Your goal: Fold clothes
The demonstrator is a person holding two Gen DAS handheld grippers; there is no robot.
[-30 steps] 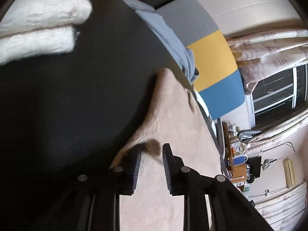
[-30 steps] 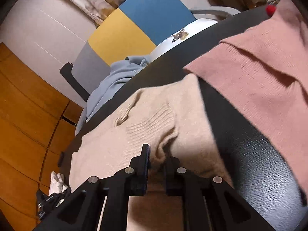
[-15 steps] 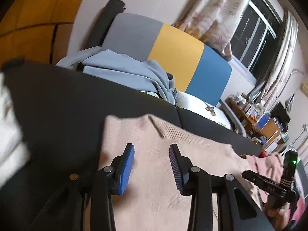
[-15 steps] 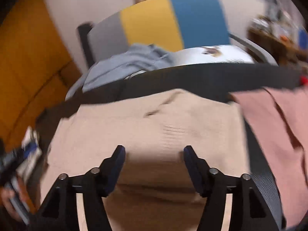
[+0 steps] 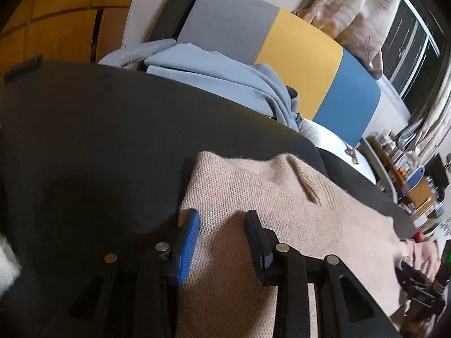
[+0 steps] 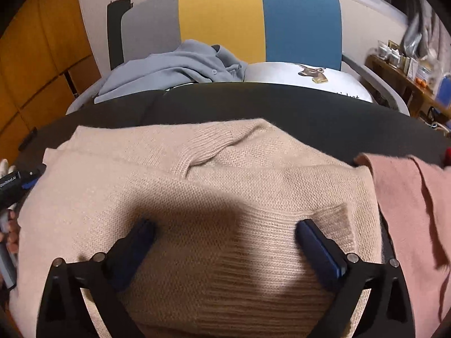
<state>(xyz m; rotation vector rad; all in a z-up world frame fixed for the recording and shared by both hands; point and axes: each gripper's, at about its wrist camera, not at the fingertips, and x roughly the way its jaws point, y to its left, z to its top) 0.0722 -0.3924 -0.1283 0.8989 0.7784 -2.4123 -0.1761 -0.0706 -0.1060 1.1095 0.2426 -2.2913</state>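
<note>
Claws, two, both angled down over one beige knit sweater [image 6: 214,197] lying folded flat on the dark counter [image 5: 93,140].

Right claw [image 6: 225,242]: jaws opening, spread as wide as they go, pinching nothing. The sweater lies directly beneath and between the two fingers, with its ribbed band nearest the claw. Its long axis runs crosswise to the claw, left to right. Its neckline sits beyond the fingertips, and the far edge stops short of the counter's far rim.

Left claw [image 5: 222,239]: jaws partly spread and closing, pads free of cloth as far as can be told. The sweater's left edge lies just under the left-hand finger; bare counter is to that side, and the rest of the garment stretches away to the right toward the other claw.

Judgement: each claw sits at one end of the long axis, so either can take the end nearest to it for a fold.

Beside the right claw, rightward: pink knit garment [image 6: 414,211], touching or just overlapping the sweater's right edge.

Beyond the counter: blue-grey garment [image 6: 174,70] heaped on a chair with a grey, yellow and blue back [image 6: 225,17].
</note>
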